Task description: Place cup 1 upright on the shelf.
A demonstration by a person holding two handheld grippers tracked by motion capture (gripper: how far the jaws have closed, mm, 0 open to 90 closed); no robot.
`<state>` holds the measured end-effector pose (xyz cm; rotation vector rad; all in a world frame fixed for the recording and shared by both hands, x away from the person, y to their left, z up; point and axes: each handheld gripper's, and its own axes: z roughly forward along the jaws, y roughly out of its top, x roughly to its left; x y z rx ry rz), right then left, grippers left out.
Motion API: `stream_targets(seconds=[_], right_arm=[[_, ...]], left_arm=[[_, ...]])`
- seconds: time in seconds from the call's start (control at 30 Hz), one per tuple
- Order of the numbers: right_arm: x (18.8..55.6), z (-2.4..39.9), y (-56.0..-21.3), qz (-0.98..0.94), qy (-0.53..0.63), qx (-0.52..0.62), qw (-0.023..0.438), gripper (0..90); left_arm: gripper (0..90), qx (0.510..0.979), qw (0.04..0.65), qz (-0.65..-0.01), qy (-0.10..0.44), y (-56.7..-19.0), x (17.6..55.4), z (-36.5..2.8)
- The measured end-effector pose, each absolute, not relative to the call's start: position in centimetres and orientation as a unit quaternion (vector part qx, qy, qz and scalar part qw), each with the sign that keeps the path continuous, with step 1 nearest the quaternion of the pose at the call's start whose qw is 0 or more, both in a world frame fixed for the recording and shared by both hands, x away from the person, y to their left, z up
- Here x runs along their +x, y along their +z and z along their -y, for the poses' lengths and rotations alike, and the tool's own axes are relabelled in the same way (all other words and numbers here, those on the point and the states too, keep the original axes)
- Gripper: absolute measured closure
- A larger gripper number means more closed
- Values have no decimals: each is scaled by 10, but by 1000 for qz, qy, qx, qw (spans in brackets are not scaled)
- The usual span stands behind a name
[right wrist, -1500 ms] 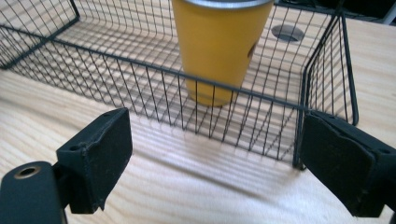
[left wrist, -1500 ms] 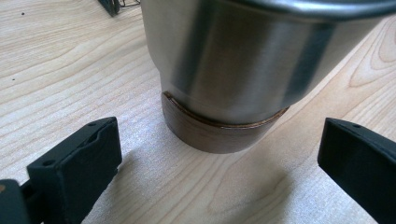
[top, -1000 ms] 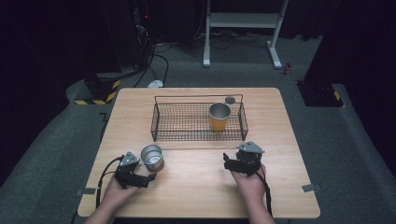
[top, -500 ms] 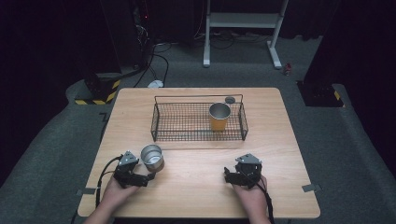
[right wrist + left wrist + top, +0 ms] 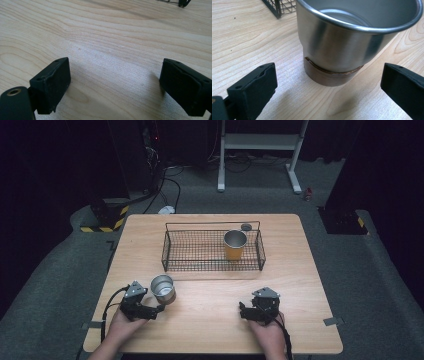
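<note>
One steel cup (image 5: 352,37), light, rigid and slick, stands just ahead of the spread left claw (image 5: 329,92); grip its lower wall.

A light wooden table (image 5: 300,270) with rounded corners and visible grain stands on grey carpeted floor. Directly on it sit a black wire-mesh rectangular basket (image 5: 195,251) toward the far middle, a small dark round lid-like object (image 5: 246,227) just behind the basket's far right corner (too small to tell what it is), and a shiny steel cup (image 5: 163,289) with a brown base band, upright, near the front left, well apart from the basket.
</note>
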<state>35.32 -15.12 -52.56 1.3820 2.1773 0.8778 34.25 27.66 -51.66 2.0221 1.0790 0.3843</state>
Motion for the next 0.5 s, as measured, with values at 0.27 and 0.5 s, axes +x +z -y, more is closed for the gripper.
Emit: stream_targets(seconds=[0.27, 0.5], right_arm=[[353, 151, -526, -782, 315, 497, 207, 99], [353, 150, -526, -779, 314, 500, 210, 98]], left_arm=[[7, 795, 413, -417, 154, -513, 341, -276], [6, 780, 437, -417, 162, -509, 343, -277]])
